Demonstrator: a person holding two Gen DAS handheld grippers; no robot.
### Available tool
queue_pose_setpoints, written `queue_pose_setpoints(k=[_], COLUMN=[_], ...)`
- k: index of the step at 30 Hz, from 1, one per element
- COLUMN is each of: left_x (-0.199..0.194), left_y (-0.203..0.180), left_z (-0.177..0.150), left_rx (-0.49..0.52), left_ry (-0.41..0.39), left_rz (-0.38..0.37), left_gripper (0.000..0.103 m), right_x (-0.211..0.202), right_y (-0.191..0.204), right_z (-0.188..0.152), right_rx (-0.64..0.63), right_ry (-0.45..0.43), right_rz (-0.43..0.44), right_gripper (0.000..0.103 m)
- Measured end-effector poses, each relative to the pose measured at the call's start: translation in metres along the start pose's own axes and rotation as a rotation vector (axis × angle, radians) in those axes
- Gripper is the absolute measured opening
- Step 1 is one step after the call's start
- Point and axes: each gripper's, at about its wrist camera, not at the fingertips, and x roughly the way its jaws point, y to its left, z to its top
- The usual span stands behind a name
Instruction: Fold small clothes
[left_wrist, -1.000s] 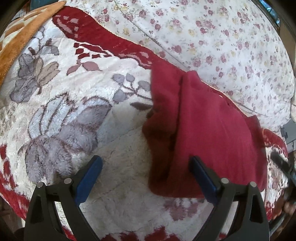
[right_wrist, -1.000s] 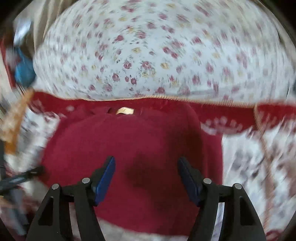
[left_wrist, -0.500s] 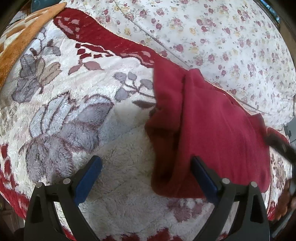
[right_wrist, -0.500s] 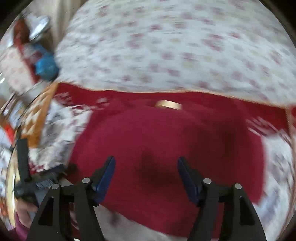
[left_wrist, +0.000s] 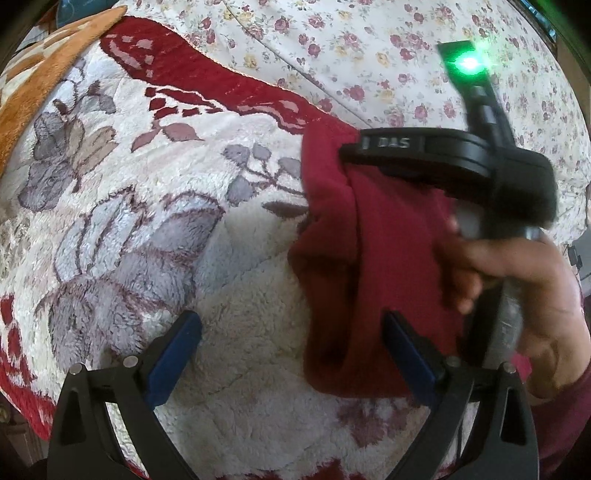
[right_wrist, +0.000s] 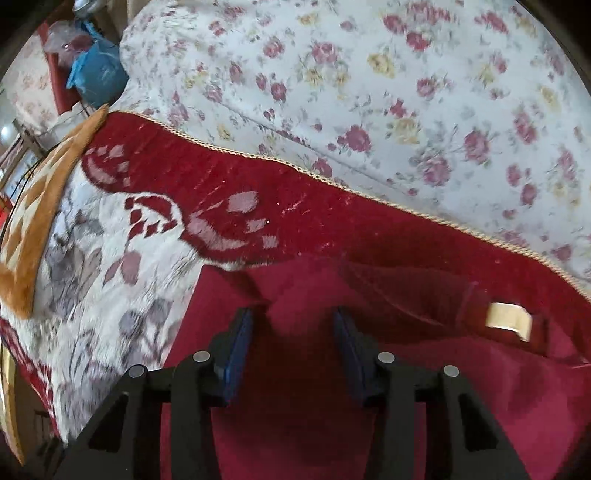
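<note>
Moving in from the side, the right gripper (right_wrist: 293, 349) is now narrowing over the dark red fleece garment (left_wrist: 376, 280), whether gripping it I cannot tell. It is lying on the plush floral blanket (left_wrist: 155, 206), long axis running toward the flowered sheet (left_wrist: 369, 44); the left gripper (left_wrist: 291, 354) is hovering wide open.

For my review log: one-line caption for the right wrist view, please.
Right gripper, jaws partly closed, over the dark red knit garment with its cream neck label showing, on the plush floral blanket.

Place: a home, seemingly a bedroom.
Bedding: a plush flower-patterned blanket (left_wrist: 155, 229) is covering the surface, a rose-print sheet (right_wrist: 388, 92) is lying behind it.
Clutter: a blue bag (right_wrist: 98, 75) is sitting at the far edge.
</note>
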Motion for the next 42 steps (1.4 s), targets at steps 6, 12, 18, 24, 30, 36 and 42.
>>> queue_pose_setpoints(k=[6,12,18,24,30,36,42], left_x=[0.001,0.001,0.000,0.001,0.001,0.002,0.005], left_y=[-0.001,-0.001,0.001,0.000,0.000,-0.010,-0.028], left_z=[-0.001,-0.001,-0.001,0.000,0.003,0.009,0.014], left_rx=[0.004,-0.005,-0.017,-0.017,-0.032,-0.020,-0.001], left_ry=[-0.002,-0.001,-0.001,-0.002,-0.025,-0.074,-0.097], left_rz=[0.005,0.003,-0.003,0.002,-0.004,-0.056,-0.138], left_gripper=[0.100,0.100,0.100,0.102,0.102,0.102,0.091], right_x=[-0.014,-0.040,-0.025,0.001,-0.001,-0.043,-0.053], right_y=[-0.005,-0.017,0.003,0.037,0.038,0.002,-0.012], right_z=[0.000,-0.005,0.004,0.006,-0.001,-0.005,-0.011], right_rx=[0.028,0.118,0.082,-0.057,-0.140,-0.039,0.012], right_ry=[-0.011,-0.026,0.065,0.129,0.135,0.072,0.061], right_rz=[0.036,0.128,0.121,0.039,-0.052,0.107,0.138], right_gripper=[0.057,0.081,0.093,0.103,0.073,0.023,0.022])
